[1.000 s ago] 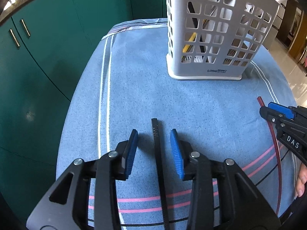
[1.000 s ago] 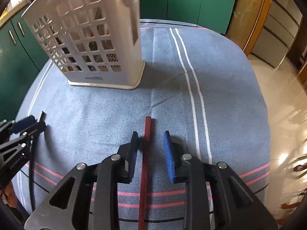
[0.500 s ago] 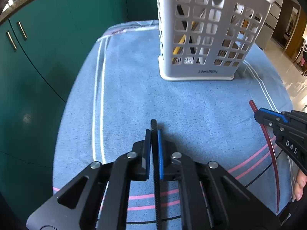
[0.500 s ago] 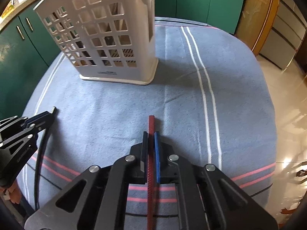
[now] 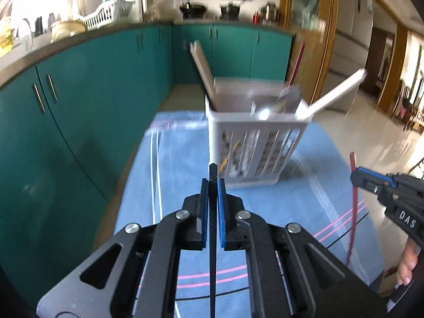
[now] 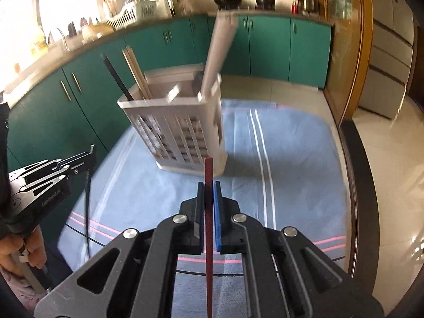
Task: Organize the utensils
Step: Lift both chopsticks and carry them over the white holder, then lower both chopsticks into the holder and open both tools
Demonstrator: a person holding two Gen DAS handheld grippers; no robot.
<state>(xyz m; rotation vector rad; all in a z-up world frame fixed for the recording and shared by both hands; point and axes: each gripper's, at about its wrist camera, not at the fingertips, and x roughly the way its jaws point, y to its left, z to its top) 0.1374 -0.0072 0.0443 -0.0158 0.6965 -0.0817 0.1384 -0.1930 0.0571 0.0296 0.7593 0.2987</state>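
Several utensils already stand in the white caddy (image 5: 254,143) on the tabletop (image 5: 180,159), while the left claw (image 5: 212,185) clamps a black chopstick (image 5: 212,228) and the right claw (image 6: 208,188) a red chopstick (image 6: 208,228), both aloft, yet to go in

A rounded table is covered by a blue cloth (image 5: 180,159) with white stripes along its sides and pink and black lines near the front edge. A white slotted utensil basket (image 6: 185,137) stands upright directly on the cloth, toward the far end, with utensil handles sticking out its top.
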